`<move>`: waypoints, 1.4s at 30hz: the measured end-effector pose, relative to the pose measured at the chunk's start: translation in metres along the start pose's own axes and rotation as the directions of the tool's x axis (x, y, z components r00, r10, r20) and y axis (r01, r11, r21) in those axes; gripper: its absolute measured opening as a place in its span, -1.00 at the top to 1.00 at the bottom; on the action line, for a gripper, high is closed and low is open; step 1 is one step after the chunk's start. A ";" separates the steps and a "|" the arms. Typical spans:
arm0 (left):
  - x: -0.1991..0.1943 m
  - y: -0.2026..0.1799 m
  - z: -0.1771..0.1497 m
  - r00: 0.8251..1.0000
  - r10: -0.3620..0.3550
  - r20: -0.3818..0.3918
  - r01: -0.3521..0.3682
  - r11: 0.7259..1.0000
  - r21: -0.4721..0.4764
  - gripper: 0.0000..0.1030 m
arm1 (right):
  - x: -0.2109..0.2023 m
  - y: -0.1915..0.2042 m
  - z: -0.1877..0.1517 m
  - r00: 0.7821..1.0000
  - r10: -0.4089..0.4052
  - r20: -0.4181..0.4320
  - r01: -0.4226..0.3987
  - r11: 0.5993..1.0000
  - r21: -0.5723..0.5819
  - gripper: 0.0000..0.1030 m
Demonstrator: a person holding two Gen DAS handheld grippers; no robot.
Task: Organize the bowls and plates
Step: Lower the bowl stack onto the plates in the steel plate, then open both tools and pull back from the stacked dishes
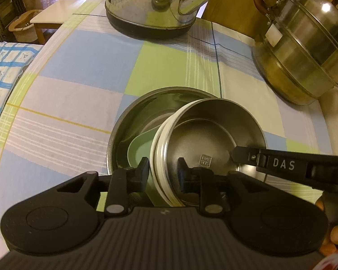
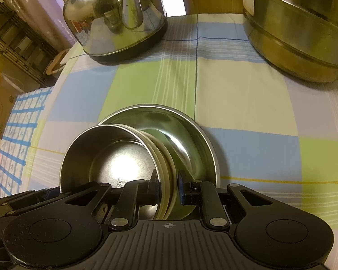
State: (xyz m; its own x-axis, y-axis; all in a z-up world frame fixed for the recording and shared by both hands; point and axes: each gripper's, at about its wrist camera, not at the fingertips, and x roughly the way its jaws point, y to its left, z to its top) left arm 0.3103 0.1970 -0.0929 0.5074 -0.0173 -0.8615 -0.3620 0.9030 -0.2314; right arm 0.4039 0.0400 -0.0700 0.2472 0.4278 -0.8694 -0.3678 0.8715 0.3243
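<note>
A small steel bowl (image 1: 205,135) with a white outer wall leans tilted inside a larger steel bowl (image 1: 124,126), with a pale green dish (image 1: 137,153) beneath it. My left gripper (image 1: 163,171) straddles the small bowl's near wall, one finger outside and one inside. The inner finger stands slightly off the metal, so the jaws are open. In the right wrist view, my right gripper (image 2: 168,186) is shut on the wall of the small bowl (image 2: 115,157), which leans against the larger bowl (image 2: 191,135). One of its fingers (image 1: 243,154) reaches in from the right.
A shiny kettle (image 1: 151,6) stands at the back of the checked tablecloth (image 1: 78,67). A lidded steel steamer pot (image 1: 304,49) sits at the back right. A chair (image 1: 56,11) and a blue-patterned cloth (image 1: 4,72) lie beyond the table's left edge.
</note>
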 end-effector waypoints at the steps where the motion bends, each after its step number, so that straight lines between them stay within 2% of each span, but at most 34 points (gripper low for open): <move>1: 0.000 0.000 0.000 1.000 0.000 0.000 0.000 1.000 0.003 0.55 | 0.000 0.000 0.000 1.000 0.001 0.000 -0.001 1.000 0.002 0.68; 6: -0.001 -0.001 0.000 1.000 0.000 0.001 0.000 1.000 0.016 0.45 | -0.001 -0.002 0.000 1.000 0.014 -0.003 -0.014 1.000 -0.001 0.60; 9: -0.003 -0.001 0.001 1.000 0.003 0.009 -0.003 1.000 0.022 0.35 | -0.005 0.000 -0.001 1.000 0.018 0.004 -0.018 1.000 -0.005 0.36; 11: -0.005 -0.001 0.001 1.000 0.002 0.014 -0.003 1.000 0.025 0.33 | -0.008 0.001 -0.002 1.000 0.011 0.015 -0.011 1.000 -0.012 0.11; 13: -0.007 -0.001 0.002 1.000 0.005 0.020 -0.006 1.000 0.030 0.32 | -0.010 0.001 -0.004 1.000 0.006 0.022 -0.006 1.000 -0.012 0.04; 21: -0.020 -0.004 0.003 0.999 -0.003 0.051 0.000 0.998 0.062 0.20 | -0.023 0.001 -0.009 0.999 0.012 0.046 -0.012 1.000 -0.001 -0.06; 26: -0.037 -0.008 0.000 0.996 -0.002 0.092 -0.007 0.995 0.099 -0.07 | -0.041 -0.001 -0.018 0.995 0.038 0.087 -0.039 0.999 0.006 -0.17; 32: -0.068 -0.008 -0.008 0.987 -0.005 0.162 -0.019 0.989 0.144 -0.23 | -0.072 -0.001 -0.039 0.980 0.074 0.186 -0.072 0.997 -0.020 -0.36; 42: -0.119 0.002 -0.041 0.973 -0.035 0.227 -0.002 0.987 0.162 -0.47 | -0.120 0.000 -0.084 0.950 0.093 0.298 -0.084 0.996 -0.043 -0.42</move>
State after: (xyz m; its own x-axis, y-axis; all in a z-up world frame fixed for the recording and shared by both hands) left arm 0.2170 0.1830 -0.0094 0.6839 0.0489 -0.7279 -0.2316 0.9607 -0.1530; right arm 0.2993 -0.0318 0.0031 0.4681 0.5587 -0.6846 -0.4255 0.8215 0.3796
